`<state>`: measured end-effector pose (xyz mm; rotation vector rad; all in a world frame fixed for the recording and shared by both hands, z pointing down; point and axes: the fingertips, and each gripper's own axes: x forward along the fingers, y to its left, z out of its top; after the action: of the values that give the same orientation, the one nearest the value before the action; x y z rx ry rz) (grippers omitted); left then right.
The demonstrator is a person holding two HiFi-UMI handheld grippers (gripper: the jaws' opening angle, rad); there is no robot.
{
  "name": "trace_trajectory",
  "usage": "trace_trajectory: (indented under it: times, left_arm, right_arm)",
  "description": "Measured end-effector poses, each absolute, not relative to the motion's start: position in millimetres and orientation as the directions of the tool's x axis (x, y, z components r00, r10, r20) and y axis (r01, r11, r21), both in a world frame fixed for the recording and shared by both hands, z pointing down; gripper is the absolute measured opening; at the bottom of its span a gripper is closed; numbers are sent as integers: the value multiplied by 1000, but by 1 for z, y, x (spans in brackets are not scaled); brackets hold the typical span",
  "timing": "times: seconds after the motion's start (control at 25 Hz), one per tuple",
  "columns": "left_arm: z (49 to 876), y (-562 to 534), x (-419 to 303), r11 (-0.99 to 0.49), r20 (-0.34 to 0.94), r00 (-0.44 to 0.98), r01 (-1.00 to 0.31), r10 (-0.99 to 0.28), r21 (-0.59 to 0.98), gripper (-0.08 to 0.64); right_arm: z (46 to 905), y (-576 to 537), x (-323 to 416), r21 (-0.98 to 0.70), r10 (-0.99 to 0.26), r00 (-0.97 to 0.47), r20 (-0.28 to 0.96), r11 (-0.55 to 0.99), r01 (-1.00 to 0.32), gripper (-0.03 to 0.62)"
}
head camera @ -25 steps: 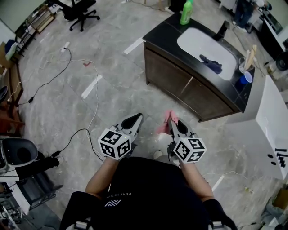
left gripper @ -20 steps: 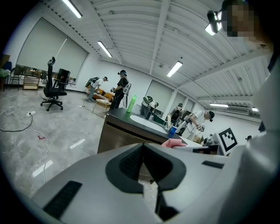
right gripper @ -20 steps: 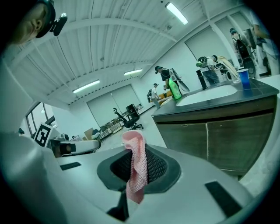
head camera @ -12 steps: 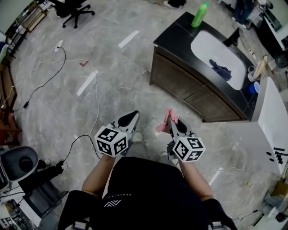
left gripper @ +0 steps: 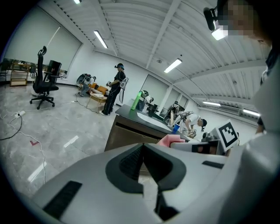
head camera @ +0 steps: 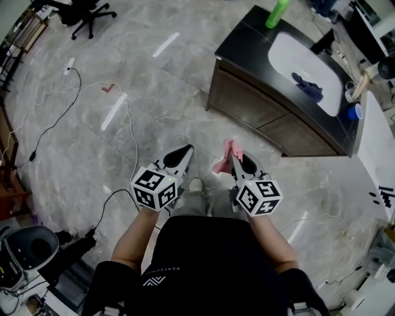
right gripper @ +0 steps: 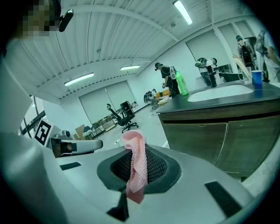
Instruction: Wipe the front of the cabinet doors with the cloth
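Wiping looks not yet begun: the right tongs (head camera: 236, 160) pinch the pink knitted cloth (right gripper: 134, 164), the left tongs (head camera: 182, 154) are closed and empty, both well apart from the dark wooden cabinet doors (head camera: 265, 114).

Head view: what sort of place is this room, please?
Probably a lab or test hall, not a home: a sink cabinet stands alone on the open floor, loose cables trail across it, and an office chair stands far off.

A green bottle (head camera: 277, 13) stands beside the sink (head camera: 290, 52) — blue rag (head camera: 308, 86) inside it.
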<state>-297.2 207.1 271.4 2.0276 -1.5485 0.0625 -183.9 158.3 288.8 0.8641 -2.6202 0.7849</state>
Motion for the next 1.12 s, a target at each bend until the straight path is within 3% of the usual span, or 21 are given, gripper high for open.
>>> trace_trajectory:
  times: [0.4,1.12]
  left_arm:
    - [299,175,-311,-119,407,322,-886,-855,449,9]
    - [329,80,-325,-32,462,244,-907,-852,420,9]
  right_arm:
    - [310,117,-195,-383,-462,-772,436,681,-624,48]
    - [353,15,-236,-417,-345,-827,443,737,-532,48]
